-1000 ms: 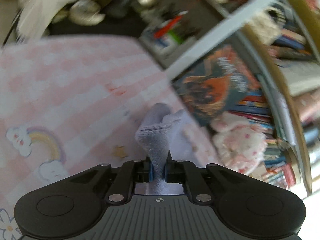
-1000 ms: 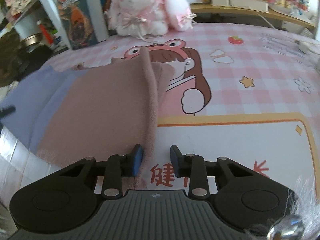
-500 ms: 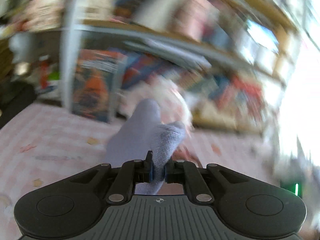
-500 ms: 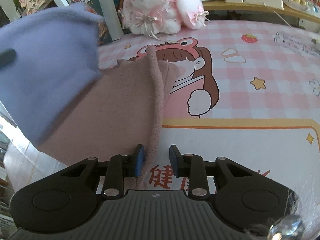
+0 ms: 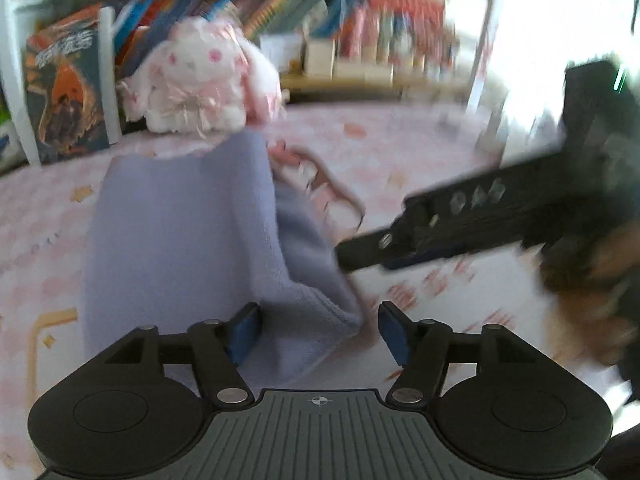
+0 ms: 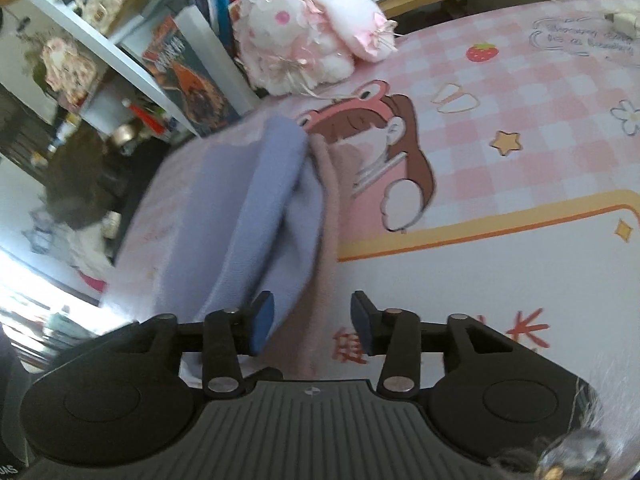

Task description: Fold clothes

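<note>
A lavender fleece cloth [image 5: 180, 240] lies folded over on the pink checked tabletop, its near edge between my left gripper's open fingers. My left gripper [image 5: 318, 334] is open and holds nothing. In the right wrist view the lavender cloth [image 6: 248, 216] lies on top of a dusty-pink cloth [image 6: 332, 216], whose edge shows along its right side. My right gripper [image 6: 312, 322] is open just above the near edge of both cloths. The right gripper also shows in the left wrist view [image 5: 440, 236], at the right of the lavender cloth.
A white and pink plush rabbit [image 6: 308, 32] sits at the back of the table [image 6: 500, 184] against a bookshelf [image 5: 360, 32]. A book with an orange cover [image 6: 188, 80] leans at the left. The table's left edge drops off beside the cloths.
My left gripper carried the lavender cloth over onto the pink cloth and let go; its jaws opened. My right gripper opened wider and shifted left.
</note>
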Available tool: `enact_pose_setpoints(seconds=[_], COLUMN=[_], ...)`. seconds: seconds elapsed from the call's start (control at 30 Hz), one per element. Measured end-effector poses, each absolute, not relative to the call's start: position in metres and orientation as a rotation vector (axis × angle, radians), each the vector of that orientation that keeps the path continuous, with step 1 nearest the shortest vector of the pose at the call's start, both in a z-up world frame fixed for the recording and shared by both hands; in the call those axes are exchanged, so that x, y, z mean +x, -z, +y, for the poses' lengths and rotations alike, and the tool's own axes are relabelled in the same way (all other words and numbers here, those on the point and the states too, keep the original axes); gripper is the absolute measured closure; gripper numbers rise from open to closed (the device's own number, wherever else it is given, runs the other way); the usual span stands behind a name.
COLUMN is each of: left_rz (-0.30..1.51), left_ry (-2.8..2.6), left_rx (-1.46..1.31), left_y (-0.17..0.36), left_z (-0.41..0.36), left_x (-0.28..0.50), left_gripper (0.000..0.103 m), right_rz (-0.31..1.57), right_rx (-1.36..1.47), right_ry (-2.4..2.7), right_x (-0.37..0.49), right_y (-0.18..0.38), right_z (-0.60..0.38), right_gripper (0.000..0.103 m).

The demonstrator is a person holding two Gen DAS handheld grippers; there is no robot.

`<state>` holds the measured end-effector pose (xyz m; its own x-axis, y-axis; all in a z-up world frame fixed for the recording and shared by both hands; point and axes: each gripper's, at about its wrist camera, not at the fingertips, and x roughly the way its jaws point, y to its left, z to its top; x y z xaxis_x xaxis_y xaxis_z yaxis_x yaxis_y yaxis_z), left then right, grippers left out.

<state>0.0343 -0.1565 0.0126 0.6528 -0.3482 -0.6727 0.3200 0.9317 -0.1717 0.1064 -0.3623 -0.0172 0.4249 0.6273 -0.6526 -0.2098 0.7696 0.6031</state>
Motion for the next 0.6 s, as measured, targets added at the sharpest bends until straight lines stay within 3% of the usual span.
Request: enact_pose_setpoints(seconds=[0.2, 0.6], left_rz=[0.6, 0.708], left_ry=[0.283, 0.126], left_rx=[-0.131, -0.056], left_y=[-0.044, -0.016], left_z=[-0.111, -0.091], left_x=[0.007, 0.044], left_gripper=[0.037, 0.04], right_rz=[0.999, 1.054], right_rx=[0.481, 0.495], right_ry=[-0.612, -0.62], right_x=[0.114, 0.14], right_y=[0.007, 0.027], right_z=[-0.351, -0.331], right_gripper=[0.054, 0.054])
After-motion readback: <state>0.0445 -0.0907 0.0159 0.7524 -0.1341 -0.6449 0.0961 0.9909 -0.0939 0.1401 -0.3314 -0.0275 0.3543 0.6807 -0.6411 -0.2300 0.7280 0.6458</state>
